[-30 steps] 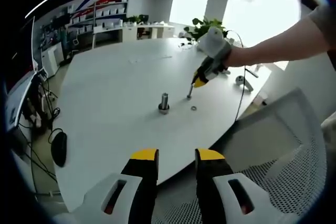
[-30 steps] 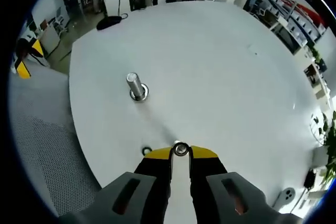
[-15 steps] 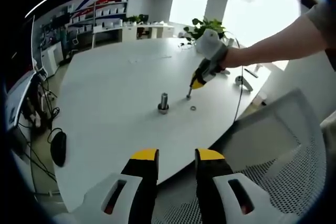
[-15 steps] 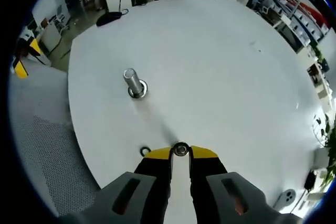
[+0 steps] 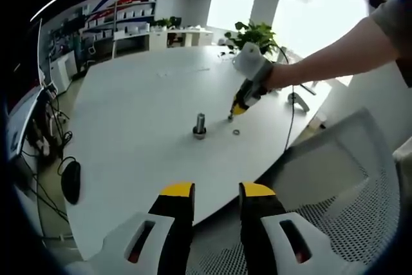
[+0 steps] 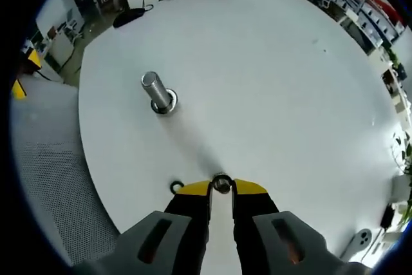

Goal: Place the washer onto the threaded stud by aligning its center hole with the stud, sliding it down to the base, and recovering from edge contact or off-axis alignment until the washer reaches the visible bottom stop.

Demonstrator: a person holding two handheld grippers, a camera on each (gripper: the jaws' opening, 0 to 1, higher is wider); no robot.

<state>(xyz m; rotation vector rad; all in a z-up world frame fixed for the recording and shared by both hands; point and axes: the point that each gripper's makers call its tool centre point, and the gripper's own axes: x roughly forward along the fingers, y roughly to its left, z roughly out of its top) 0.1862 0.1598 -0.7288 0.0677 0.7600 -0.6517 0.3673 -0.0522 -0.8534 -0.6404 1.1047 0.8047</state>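
Note:
A short metal threaded stud (image 5: 199, 125) stands upright on a round base near the middle of the white table (image 5: 129, 114). My right gripper (image 6: 221, 188) is shut on a small metal washer (image 6: 221, 183), held edge-up between the yellow tips. It hangs above the table, short of the stud (image 6: 156, 91) and to its right. In the left gripper view, a person's hand holds that right gripper (image 5: 233, 115) just right of the stud. A second washer (image 5: 236, 132) lies flat on the table beside it (image 6: 176, 187). My left gripper (image 5: 217, 191) stays open off the table's near edge.
A black mouse (image 5: 71, 181) lies at the table's left edge by some cables. A white mesh chair (image 5: 335, 217) stands at the lower right. A potted plant (image 5: 254, 30) and a small object (image 5: 295, 100) sit at the far right of the table.
The right gripper, still shut on the washer, has drifted a little left toward the stud. The left gripper has stayed where it was.

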